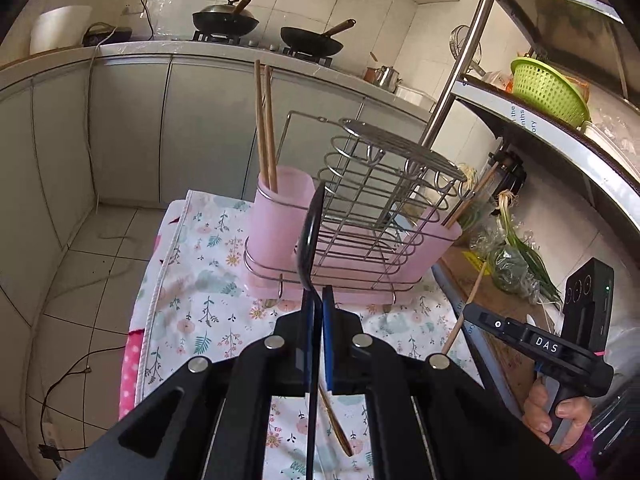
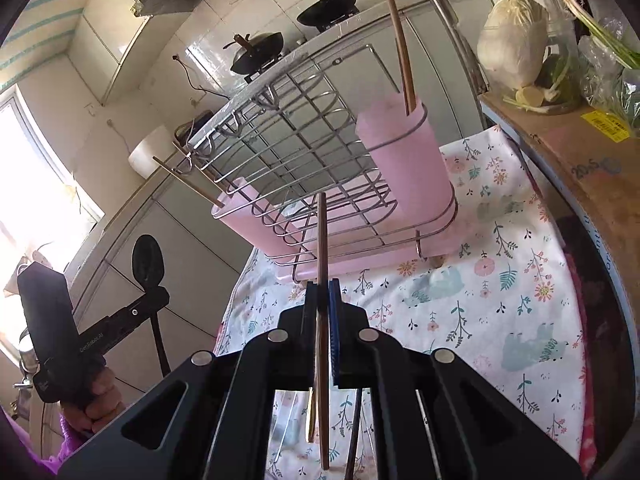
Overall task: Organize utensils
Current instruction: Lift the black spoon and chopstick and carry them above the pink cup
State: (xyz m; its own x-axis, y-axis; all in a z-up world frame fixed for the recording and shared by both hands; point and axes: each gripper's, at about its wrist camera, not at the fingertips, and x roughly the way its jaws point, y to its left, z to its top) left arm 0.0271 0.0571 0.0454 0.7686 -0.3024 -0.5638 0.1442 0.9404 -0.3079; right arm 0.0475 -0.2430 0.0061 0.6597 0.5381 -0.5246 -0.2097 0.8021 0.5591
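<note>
Left wrist view: the left gripper (image 1: 316, 300), raised above the floral-cloth surface (image 1: 200, 264), has its fingers clamped on the handle of a black spoon (image 1: 311, 228), bowl uppermost, before the pink plastic utensil holder in a wire rack (image 1: 352, 232); the right gripper (image 1: 472, 312) reads "DAS". Right wrist view: the right gripper's fingers pinch a brown wooden chopstick (image 2: 321, 248) that points toward the holder, where two more chopsticks (image 2: 400, 44) stand.

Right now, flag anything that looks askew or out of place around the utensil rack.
One chopstick leans far out sideways from the right pink cup of the wire rack, while the pair in the left pink cup stands nearly upright. A gold-coloured utensil lies loose on the floral cloth.
</note>
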